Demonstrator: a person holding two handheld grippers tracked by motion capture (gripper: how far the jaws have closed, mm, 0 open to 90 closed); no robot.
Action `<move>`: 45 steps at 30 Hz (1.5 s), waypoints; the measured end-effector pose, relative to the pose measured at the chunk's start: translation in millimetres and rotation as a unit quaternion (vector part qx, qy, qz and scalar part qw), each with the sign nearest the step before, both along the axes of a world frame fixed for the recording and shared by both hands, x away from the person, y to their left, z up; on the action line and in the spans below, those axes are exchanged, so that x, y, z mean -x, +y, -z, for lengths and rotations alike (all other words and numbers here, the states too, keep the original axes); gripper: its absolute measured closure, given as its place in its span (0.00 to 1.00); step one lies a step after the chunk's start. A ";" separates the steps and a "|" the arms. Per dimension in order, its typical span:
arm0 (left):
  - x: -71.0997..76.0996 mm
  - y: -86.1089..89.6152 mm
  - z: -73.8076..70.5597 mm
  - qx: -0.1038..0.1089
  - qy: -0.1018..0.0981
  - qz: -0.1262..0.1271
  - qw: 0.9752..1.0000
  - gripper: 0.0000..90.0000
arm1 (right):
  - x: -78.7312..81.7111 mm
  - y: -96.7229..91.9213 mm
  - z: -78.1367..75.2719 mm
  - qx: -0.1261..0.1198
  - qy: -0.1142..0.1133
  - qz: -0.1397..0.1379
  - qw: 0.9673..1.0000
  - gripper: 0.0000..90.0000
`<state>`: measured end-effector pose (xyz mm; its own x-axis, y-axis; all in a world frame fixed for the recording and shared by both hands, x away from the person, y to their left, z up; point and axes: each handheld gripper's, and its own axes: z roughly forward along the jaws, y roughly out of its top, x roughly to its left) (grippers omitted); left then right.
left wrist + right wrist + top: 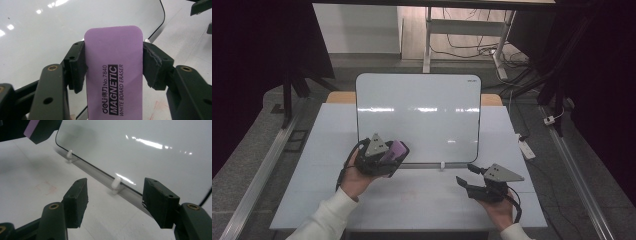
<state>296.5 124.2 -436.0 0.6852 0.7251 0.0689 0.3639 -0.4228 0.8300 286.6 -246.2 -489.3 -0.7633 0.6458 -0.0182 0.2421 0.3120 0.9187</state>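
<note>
Left gripper (398, 150): clenched on the purple rectangular magnetic whiteboard eraser (114, 72), whose long sides are pressed by the two black pads.
Eraser: held lengthwise between the left gripper's jaws, its rounded end projecting past the fingertips; black lettering is seen on the purple face that is turned to the left gripper view; in the high view (397, 148) it is seen as a purple patch at the gripper's tip.
Whiteboard: a white glossy rectangular whiteboard with a thin dark rim and rounded corners (418, 117) is stood on the bench, leaning back; it lies just ahead of the left gripper, and its surface is seen behind the eraser in the left gripper view (50, 32).
Eraser against board: whether the eraser touches the board cannot be told.
Right gripper (467, 174): released, jaws standing apart with nothing between them; in the right gripper view (116, 202) only the bench is seen through the gap.
Right gripper and board: the board's lower edge runs just ahead of the fingertips, apart from them.
White pegs: two small white plastic pegs (115, 183) are set at the board's lower edge, one straight ahead of the right gripper, one farther off.
Bench: a white flat bench top (427, 197) carries the board; both hands are held over it, well apart.
</note>
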 end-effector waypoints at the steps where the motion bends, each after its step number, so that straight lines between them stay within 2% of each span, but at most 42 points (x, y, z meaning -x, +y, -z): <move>1: 0.0 -0.1 -0.4 0.000 -0.001 0.000 1.000 0.45 | 0.2 1.8 -0.3 0.001 0.000 -0.001 1.000 0.41; 8: -2.0 -1.7 -1.9 0.014 -0.001 0.012 1.000 0.45 | -1.5 10.8 0.4 -0.003 0.004 -0.015 1.000 0.40; 13: -1.9 -2.5 -2.1 0.014 -0.002 0.014 1.000 0.45 | -3.4 18.2 -0.3 -0.004 0.006 -0.022 1.000 0.40; 20: -3.7 -4.3 -2.7 0.024 0.002 0.020 1.000 0.45 | -4.2 37.8 0.1 0.004 0.009 -0.050 0.999 0.39; 23: -3.8 -7.5 -3.3 0.030 0.001 0.031 0.999 0.45 | -4.9 47.6 0.1 0.005 0.009 -0.067 0.998 0.37; 29: -4.0 -19.4 -2.0 0.033 0.004 0.054 0.998 0.45 | -8.2 69.4 0.3 -0.010 0.025 -0.106 0.994 0.33; 32: -3.8 -25.0 -1.9 0.036 0.006 0.062 0.997 0.45 | -9.8 83.5 0.7 -0.007 0.028 -0.120 0.992 0.32; 36: -2.6 -30.9 -1.6 0.041 0.004 0.071 0.997 0.45 | -12.8 98.4 2.3 -0.013 0.038 -0.133 0.990 0.32; 45: -0.4 -38.7 0.8 0.048 0.010 0.098 0.994 0.45 | -15.4 108.5 0.4 -0.025 0.044 -0.152 0.987 0.31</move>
<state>297.0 85.5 -436.8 0.8142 0.5805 -0.0099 0.3001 -0.4062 0.8631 302.0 -137.8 -489.7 -0.9191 0.3851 0.0829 0.2235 0.3364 0.9148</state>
